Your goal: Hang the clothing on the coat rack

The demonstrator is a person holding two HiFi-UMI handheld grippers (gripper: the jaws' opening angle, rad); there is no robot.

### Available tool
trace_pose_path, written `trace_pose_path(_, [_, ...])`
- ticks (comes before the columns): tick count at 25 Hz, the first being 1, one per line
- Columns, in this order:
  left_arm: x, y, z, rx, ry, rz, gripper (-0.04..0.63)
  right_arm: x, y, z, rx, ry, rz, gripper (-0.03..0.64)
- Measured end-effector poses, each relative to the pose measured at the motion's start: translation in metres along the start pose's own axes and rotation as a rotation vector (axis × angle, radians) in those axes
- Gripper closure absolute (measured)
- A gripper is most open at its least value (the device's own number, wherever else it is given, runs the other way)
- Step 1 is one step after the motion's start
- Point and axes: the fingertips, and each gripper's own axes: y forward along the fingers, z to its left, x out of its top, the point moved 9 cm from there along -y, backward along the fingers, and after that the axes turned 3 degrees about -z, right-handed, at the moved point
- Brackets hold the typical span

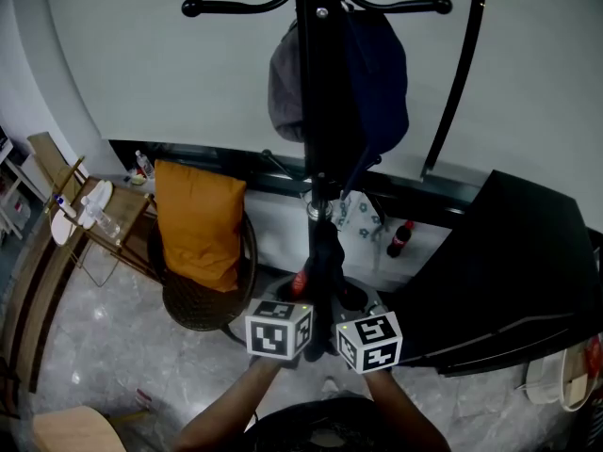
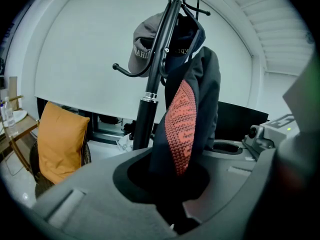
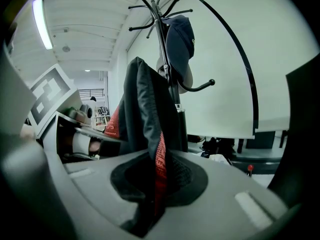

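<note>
Left gripper [image 2: 175, 191] clamped tight on the jacket [image 2: 200, 84], right gripper [image 3: 152, 196] clamped on it too, side by side. Jacket's bunched up against the rack [image 1: 318, 83], below the caps [image 1: 283, 73], not hung yet. Next, probably: lift it to a bare hook [image 1: 226, 8], drape, then release.

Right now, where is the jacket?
The jacket is clamped in the left gripper and the right gripper, held up beside the coat rack pole, to its right in the left gripper view, below the hanging caps.
</note>
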Motion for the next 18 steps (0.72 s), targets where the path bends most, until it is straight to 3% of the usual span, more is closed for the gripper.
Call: trace_pose_path(18, [-0.006,-0.012,-0.009,0.008,0.013,-0.011,0.551,0.000,-0.016,0.006,-0.010,-0.015,-0.002,0.575])
